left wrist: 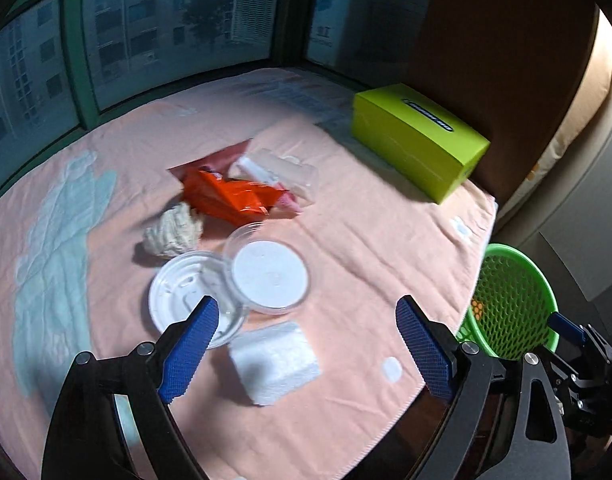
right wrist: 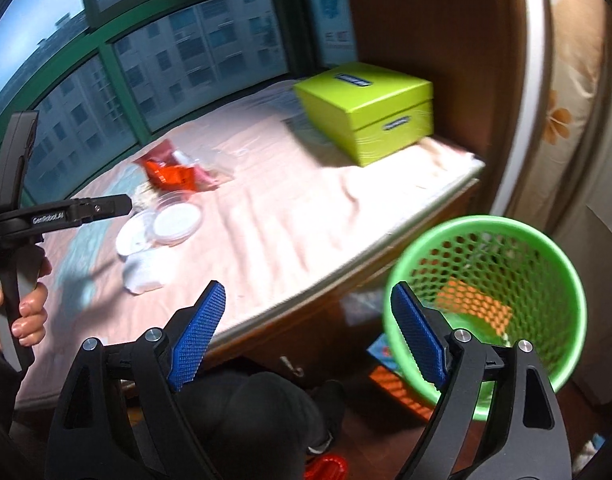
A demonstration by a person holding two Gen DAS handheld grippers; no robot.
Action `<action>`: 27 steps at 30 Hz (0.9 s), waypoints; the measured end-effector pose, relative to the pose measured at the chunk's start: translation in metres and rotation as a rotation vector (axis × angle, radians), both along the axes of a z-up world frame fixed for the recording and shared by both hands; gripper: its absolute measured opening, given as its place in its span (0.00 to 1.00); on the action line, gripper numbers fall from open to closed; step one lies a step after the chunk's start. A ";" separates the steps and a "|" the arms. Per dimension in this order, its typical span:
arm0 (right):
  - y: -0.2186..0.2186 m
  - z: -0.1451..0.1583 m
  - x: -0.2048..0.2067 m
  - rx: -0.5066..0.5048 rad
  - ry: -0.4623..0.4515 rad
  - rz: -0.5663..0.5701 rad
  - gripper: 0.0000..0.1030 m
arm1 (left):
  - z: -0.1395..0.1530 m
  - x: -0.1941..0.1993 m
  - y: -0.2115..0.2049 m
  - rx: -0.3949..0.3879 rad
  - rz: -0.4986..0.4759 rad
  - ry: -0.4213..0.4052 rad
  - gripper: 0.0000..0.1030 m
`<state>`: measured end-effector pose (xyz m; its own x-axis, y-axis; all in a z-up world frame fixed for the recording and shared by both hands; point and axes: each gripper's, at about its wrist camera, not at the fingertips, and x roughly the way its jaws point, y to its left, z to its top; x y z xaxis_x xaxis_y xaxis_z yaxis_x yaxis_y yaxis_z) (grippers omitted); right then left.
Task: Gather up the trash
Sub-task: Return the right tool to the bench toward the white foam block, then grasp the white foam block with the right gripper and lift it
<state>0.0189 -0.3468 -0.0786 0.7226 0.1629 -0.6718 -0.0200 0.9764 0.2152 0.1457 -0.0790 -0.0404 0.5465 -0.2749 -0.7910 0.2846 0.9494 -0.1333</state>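
Trash lies in a loose heap on the pink cloth (left wrist: 366, 240): an orange wrapper (left wrist: 230, 196), a crumpled tissue (left wrist: 172, 234), a clear plastic tray (left wrist: 290, 168), two round lids (left wrist: 268, 276), and a white foam block (left wrist: 274, 360). My left gripper (left wrist: 306, 320) hangs open above the lids and the block, with nothing between its fingers. My right gripper (right wrist: 308, 304) is open and empty over the bed's edge, left of the green mesh basket (right wrist: 482, 222). An orange piece (right wrist: 474, 308) lies inside the basket. The same heap (right wrist: 170, 176) shows far left in the right wrist view.
A lime-green box (left wrist: 418, 140) stands at the back right of the cloth, against a brown wall. Windows run behind the bed. The basket (left wrist: 506, 300) sits on the floor off the bed's right edge. A hand (right wrist: 30, 308) grips the left tool's handle.
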 end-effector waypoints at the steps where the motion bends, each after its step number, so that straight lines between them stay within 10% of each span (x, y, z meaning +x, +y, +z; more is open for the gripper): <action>1: 0.008 0.000 0.004 0.003 0.001 0.018 0.84 | 0.000 0.002 0.011 -0.001 0.023 0.002 0.84; 27: 0.176 -0.044 0.085 0.040 0.115 0.301 0.85 | -0.018 0.009 0.139 -0.041 0.288 0.047 0.84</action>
